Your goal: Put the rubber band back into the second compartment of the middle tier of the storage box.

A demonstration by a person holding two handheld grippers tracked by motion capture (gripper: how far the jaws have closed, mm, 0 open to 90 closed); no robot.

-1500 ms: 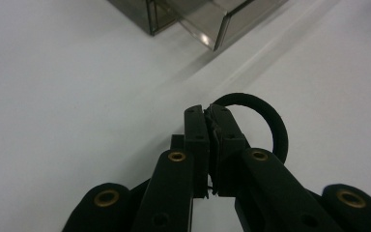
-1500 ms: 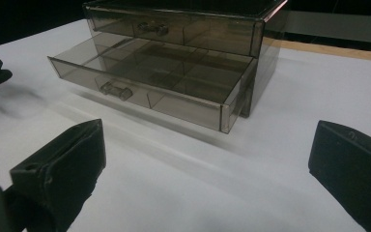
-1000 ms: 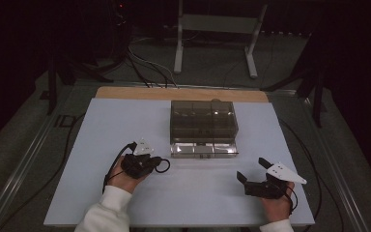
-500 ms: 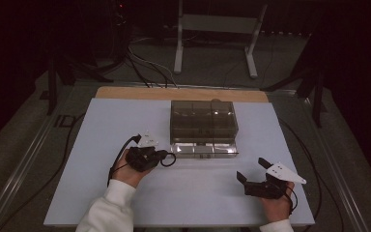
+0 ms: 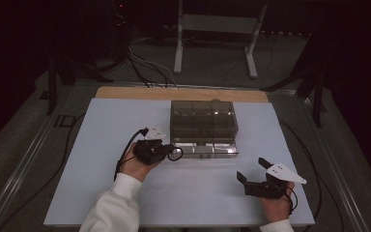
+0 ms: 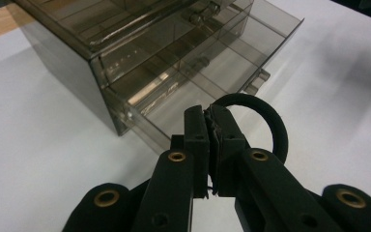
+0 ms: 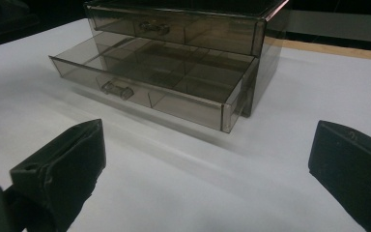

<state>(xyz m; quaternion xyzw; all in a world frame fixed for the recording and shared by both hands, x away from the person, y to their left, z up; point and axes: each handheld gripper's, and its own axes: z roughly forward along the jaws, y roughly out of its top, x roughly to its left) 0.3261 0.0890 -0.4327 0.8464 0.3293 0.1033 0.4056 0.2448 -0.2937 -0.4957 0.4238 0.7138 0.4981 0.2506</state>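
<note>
A smoky see-through drawer box (image 5: 203, 113) stands mid-table, its lower drawer (image 5: 206, 149) pulled out toward me and divided into compartments. My left gripper (image 5: 170, 152) is shut on a black ring (image 5: 176, 154) and holds it just off the drawer's front left corner. In the left gripper view the jaws (image 6: 213, 126) pinch the ring (image 6: 272, 117) beside the open drawer (image 6: 207, 67). My right gripper (image 5: 252, 169) rests open near the table's front right with nothing between its fingers. In the right gripper view (image 7: 212, 164), the drawer (image 7: 164, 79) and its handle (image 7: 117, 89) lie ahead.
The white tabletop (image 5: 101, 140) spreads around the box, with a wooden strip (image 5: 125, 93) along its far edge. A metal stand (image 5: 212, 29) and cables (image 5: 140, 63) sit on the floor behind. A black cable (image 5: 125, 150) trails from the left gripper.
My left hand has carried the black ring up and to the right, closer to the open drawer's front left corner. The right gripper has stayed put.
</note>
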